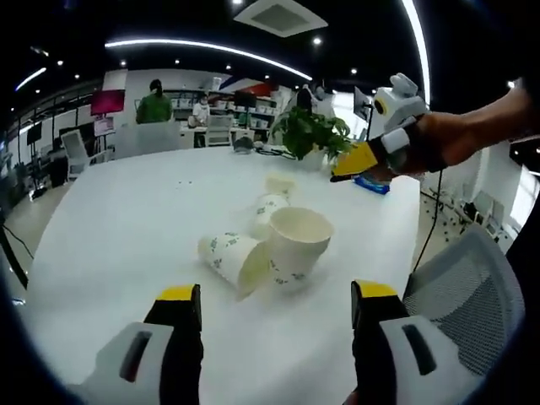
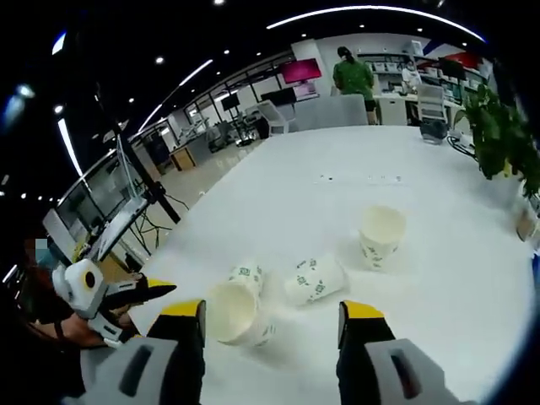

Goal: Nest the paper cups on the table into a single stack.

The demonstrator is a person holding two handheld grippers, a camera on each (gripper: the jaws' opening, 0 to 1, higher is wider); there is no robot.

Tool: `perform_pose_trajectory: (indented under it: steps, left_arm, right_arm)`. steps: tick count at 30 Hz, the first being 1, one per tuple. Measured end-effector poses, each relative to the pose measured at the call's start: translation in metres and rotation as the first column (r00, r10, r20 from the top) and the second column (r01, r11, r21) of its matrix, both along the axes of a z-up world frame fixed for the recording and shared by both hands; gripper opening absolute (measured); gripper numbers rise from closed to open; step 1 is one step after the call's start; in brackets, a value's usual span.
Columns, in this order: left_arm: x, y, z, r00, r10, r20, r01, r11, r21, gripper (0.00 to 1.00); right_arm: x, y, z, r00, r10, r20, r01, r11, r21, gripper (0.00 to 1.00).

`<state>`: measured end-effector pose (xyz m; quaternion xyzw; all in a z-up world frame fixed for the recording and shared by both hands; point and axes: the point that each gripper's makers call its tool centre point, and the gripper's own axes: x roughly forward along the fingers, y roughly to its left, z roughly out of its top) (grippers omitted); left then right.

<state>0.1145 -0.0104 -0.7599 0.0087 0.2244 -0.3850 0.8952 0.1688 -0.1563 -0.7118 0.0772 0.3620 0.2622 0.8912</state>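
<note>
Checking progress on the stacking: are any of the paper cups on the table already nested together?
No, in the right gripper view the upright cup and three tipped cups lie separately.

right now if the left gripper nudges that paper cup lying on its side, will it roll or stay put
The tipped cup would probably roll, in a curve since it tapers. It looks thin and empty, so likely light and easily crushed. It seems to rest against the upright cup, which may block it or tip too.
</note>
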Motion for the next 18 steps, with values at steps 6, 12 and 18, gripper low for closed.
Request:
perform_pose_trajectory:
  steps: [6,12,18]
  left_arm:
    - [-0.003,0.002,0.002,1.000,-0.006,0.016,0.006,1.000,0.028,0.70]
    - [-0.003,0.004,0.004,0.999,-0.011,0.036,0.009,0.998,0.056,0.70]
    - [-0.003,0.004,0.001,0.999,-0.015,0.038,0.012,0.997,0.072,0.70]
  right_arm:
    - [0.012,-0.002,0.004,1.000,-0.004,0.006,0.004,1.000,-0.015,0.61]
    - [0.033,-0.016,0.011,1.000,-0.008,0.018,0.009,0.998,-0.061,0.60]
    - [0.049,-0.026,0.014,0.999,-0.023,0.028,0.026,0.996,-0.087,0.59]
